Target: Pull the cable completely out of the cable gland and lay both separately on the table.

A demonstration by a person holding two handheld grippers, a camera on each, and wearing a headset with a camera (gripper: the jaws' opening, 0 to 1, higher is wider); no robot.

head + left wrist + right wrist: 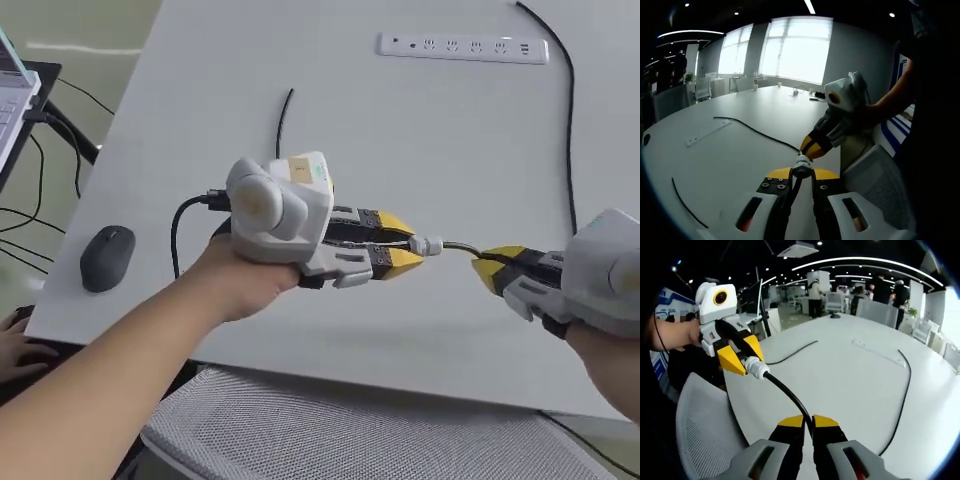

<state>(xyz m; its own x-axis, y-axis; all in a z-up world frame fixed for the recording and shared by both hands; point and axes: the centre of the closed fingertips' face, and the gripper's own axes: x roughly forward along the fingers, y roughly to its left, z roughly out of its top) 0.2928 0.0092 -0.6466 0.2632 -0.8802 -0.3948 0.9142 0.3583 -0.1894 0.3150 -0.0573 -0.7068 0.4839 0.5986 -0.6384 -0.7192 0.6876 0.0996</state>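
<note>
Both tools are up in the air over the table, and this is the pull itself. The left gripper has its jaws pinching the gland right at the yellow tips. Out of the gland's nose runs the cable, a short dark span going straight into the right gripper, whose jaws are pressed together on it near the gland. In the right gripper view, the cable arcs up from the closed tips to the gland with a little slack. In the left gripper view, a dark line runs back from the gland between the jaws, so I judge the cable is not yet out. Nothing is laid down. The next move calls for the hands to draw apart along the cable's line, with the left holding the gland firm. The right grip sits close in, so expect one long pull or a regrip, then each piece set on the table, apart.
</note>
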